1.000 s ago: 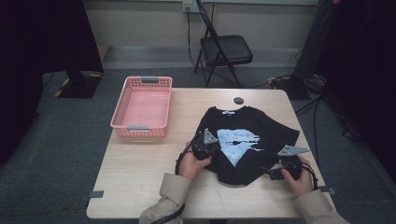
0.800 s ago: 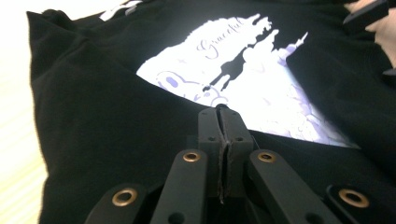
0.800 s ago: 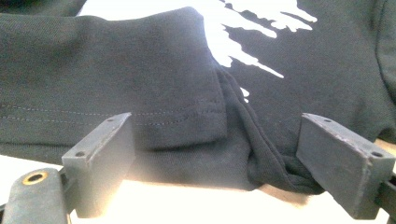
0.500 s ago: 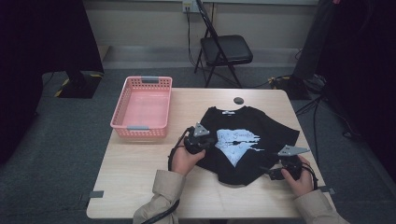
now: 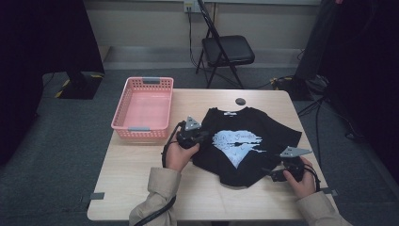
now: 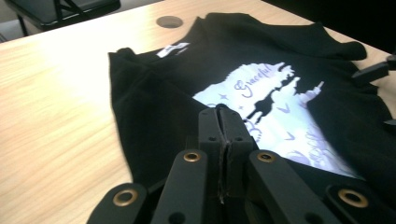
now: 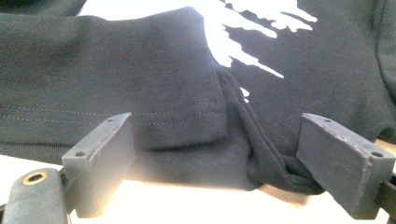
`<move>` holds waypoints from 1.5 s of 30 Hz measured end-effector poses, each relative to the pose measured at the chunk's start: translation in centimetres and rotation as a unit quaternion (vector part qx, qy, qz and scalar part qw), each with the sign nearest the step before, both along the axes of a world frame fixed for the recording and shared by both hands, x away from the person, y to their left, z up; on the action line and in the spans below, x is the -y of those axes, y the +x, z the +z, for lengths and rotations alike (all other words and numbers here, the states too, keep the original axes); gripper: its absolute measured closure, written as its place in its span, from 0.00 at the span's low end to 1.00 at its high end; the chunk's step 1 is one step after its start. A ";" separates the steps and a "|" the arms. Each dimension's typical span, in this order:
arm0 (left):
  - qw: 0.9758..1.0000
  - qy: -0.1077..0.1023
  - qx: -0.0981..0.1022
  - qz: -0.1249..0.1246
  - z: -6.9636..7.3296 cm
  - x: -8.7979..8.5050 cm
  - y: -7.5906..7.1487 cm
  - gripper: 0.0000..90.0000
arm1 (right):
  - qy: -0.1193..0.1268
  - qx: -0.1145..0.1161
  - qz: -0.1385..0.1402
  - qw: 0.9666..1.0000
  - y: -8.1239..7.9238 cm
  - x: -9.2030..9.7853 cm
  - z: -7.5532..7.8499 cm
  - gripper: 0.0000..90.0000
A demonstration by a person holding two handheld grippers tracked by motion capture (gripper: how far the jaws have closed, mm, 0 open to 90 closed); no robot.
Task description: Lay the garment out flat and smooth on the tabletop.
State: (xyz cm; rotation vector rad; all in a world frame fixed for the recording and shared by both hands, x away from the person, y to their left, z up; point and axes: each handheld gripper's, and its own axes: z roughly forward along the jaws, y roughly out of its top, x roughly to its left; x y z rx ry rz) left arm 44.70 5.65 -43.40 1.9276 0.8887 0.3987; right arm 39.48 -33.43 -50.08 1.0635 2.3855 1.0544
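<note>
A black T-shirt (image 5: 268, 129) with a pale blue print lies flat on the wooden table (image 5: 136, 188), collar towards the far edge. My left gripper (image 5: 201, 136) hovers at the shirt's left edge, near the shoulder. In the left gripper view its jaws are pressed together above the T-shirt (image 6: 154, 107), and I see no cloth between them. My right gripper (image 5: 273, 173) rests at the shirt's bottom right corner. In the right gripper view it (image 7: 224, 154) stands wide open, with a folded fold of the T-shirt's hem (image 7: 177, 116) lying between the fingers, untouched.
A pink plastic basket (image 5: 143, 106) stands on the table's far left corner, close to my left hand. A small round black disc (image 5: 241, 101) lies beyond the collar. A folding chair (image 5: 228, 49) stands behind the table.
My left gripper has risen and drifted left and away from me, from over the shirt's print to its left edge. The right gripper has kept still.
</note>
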 end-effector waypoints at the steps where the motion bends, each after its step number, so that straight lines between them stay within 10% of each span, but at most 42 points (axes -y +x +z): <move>1: 1.000 -0.003 -0.001 0.003 0.0 -0.2 0.1 0.99 | 0.000 0.000 0.000 1.000 0.0 0.0 0.0 0.13; 25: 0.998 -0.009 0.015 0.067 2.4 -5.4 1.9 0.99 | 0.000 0.000 0.000 1.000 0.0 0.0 0.0 0.13; 38: 0.990 0.014 0.012 0.142 1.7 -9.6 4.0 0.97 | 0.000 0.000 0.000 1.000 0.0 0.0 0.0 0.13; 43: 0.982 0.005 0.026 0.187 1.6 -11.4 3.2 0.77 | 0.000 0.000 0.000 1.000 0.0 0.0 0.0 0.13; 45: 0.983 -0.003 0.025 0.180 1.5 -11.5 2.6 0.63 | 0.000 0.000 0.000 1.000 0.0 0.0 0.0 0.13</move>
